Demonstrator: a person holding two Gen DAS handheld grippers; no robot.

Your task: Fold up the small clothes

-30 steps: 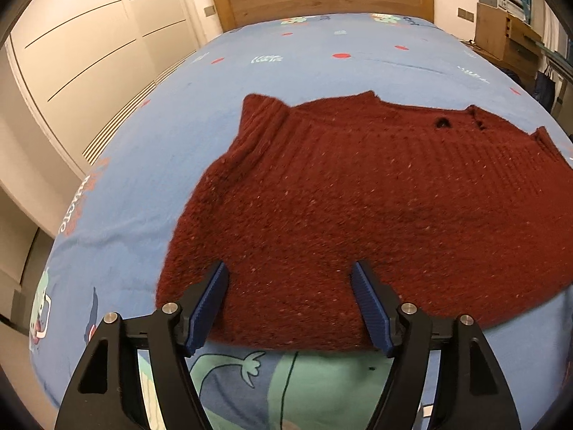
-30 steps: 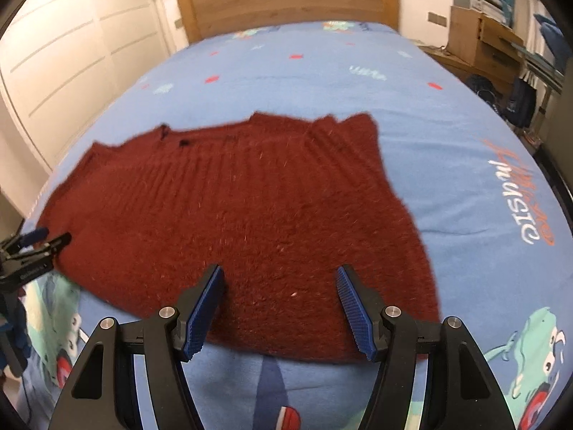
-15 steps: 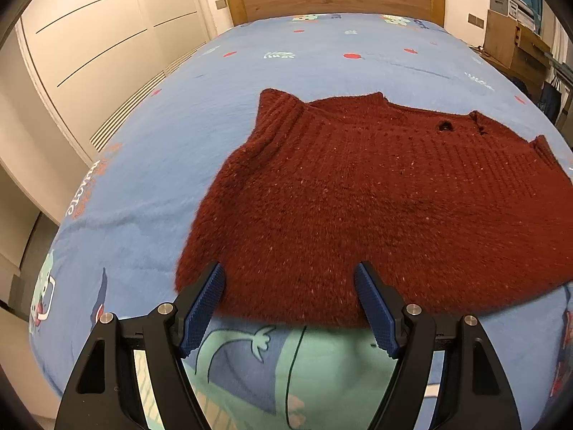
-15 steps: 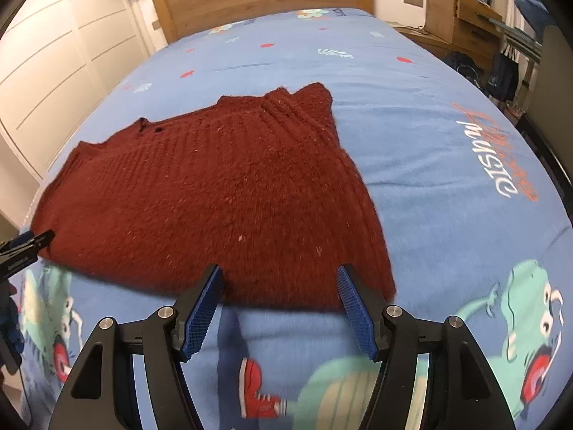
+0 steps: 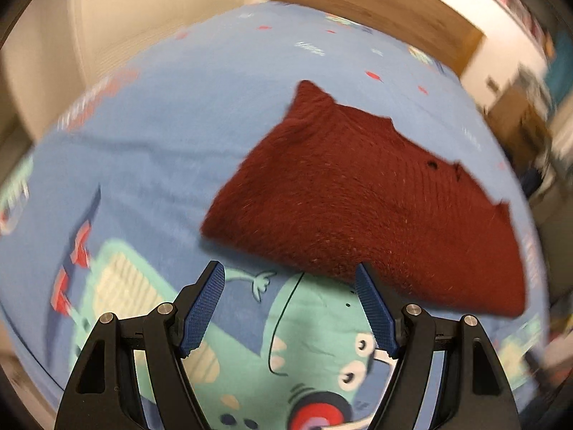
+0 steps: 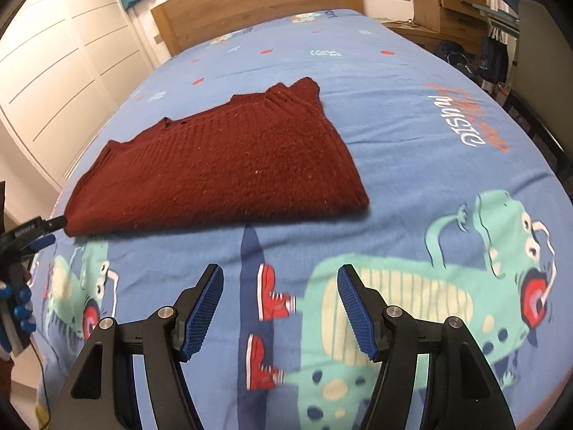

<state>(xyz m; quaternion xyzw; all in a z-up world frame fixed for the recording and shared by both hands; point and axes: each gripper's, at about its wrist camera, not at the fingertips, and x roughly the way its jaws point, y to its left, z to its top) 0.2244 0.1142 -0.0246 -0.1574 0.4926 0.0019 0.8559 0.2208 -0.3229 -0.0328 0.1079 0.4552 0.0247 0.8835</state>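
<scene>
A dark red knitted sweater lies folded flat on the blue cartoon-print bedsheet; it also shows in the right wrist view. My left gripper is open and empty, just short of the sweater's near edge, its right fingertip close to the hem. My right gripper is open and empty, held over bare sheet a hand's width in front of the sweater. The left gripper's tip shows at the far left of the right wrist view, beside the sweater's left corner.
A wooden headboard stands at the far end of the bed. White wardrobe doors run along the left. A wooden desk with bags is at the right. The bed's edge is near at the left and right.
Both grippers have pulled back from the sweater's near edge, staying open. The left view has swung left and is blurred. The sweater lies still.
</scene>
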